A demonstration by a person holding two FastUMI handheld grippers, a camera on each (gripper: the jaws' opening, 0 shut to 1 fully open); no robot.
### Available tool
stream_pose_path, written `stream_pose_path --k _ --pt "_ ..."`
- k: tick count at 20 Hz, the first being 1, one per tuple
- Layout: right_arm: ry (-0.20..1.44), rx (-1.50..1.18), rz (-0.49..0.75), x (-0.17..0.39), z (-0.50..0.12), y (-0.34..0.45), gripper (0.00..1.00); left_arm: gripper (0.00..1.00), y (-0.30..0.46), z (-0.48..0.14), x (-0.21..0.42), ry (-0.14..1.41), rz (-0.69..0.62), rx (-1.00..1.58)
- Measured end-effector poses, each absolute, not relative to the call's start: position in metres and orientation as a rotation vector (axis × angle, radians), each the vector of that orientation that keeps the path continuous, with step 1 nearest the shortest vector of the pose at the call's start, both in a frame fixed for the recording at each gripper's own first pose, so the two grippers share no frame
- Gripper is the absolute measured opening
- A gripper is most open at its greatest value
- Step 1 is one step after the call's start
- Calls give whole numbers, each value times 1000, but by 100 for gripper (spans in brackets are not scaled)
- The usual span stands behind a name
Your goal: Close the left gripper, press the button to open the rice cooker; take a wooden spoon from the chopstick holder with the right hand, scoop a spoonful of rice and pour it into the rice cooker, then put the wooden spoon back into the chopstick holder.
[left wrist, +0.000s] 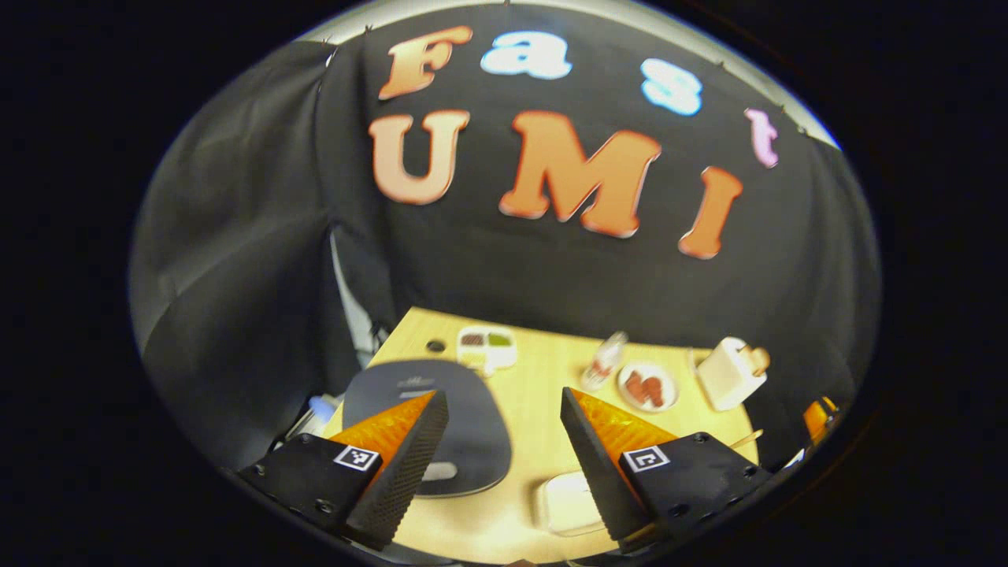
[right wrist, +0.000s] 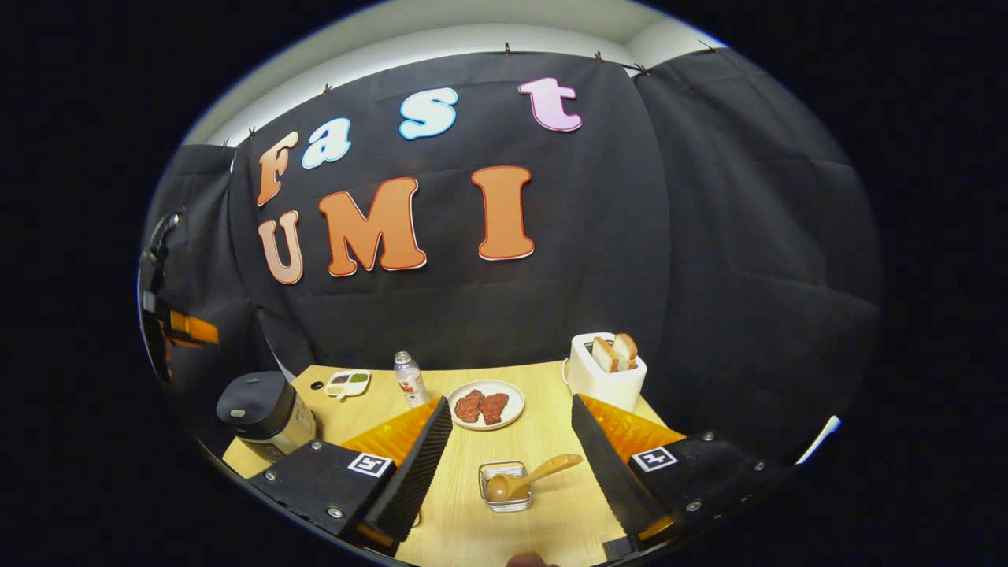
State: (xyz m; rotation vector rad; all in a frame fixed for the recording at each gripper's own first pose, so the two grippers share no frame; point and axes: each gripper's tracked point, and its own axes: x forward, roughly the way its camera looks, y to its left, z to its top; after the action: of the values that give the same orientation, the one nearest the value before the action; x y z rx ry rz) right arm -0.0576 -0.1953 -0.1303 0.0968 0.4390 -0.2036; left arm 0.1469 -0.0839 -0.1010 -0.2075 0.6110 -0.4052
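Note:
The rice cooker (left wrist: 425, 425) sits with its dark lid down just below my left gripper (left wrist: 502, 398), which is open above the lid's right edge. A pale button (left wrist: 437, 471) shows at the lid's near rim. In the right gripper view the rice cooker (right wrist: 264, 413) stands at the table's left end. A wooden spoon (right wrist: 528, 479) lies tilted in a small square chopstick holder (right wrist: 504, 494), between and beyond the fingers of my open right gripper (right wrist: 511, 402), which holds nothing. A white container (left wrist: 567, 504) rests by the left gripper's right finger.
On the wooden table (right wrist: 551, 520) stand a plate of meat (right wrist: 486, 405), a small bottle (right wrist: 409, 378), a white toaster with bread (right wrist: 605, 370) and a sauce dish (right wrist: 346, 383). The other gripper (right wrist: 169, 323) hangs at the far left. Black cloth walls close in behind.

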Motion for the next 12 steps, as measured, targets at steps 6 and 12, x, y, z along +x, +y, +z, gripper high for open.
stream_pose_path --k 6,12 --pt "370 30 -263 -60 -99 -186 95 92 -89 18 130 225 -513 -220" --pt "332 40 -283 -61 -78 -173 95 92 -66 58 114 42 -493 -190"
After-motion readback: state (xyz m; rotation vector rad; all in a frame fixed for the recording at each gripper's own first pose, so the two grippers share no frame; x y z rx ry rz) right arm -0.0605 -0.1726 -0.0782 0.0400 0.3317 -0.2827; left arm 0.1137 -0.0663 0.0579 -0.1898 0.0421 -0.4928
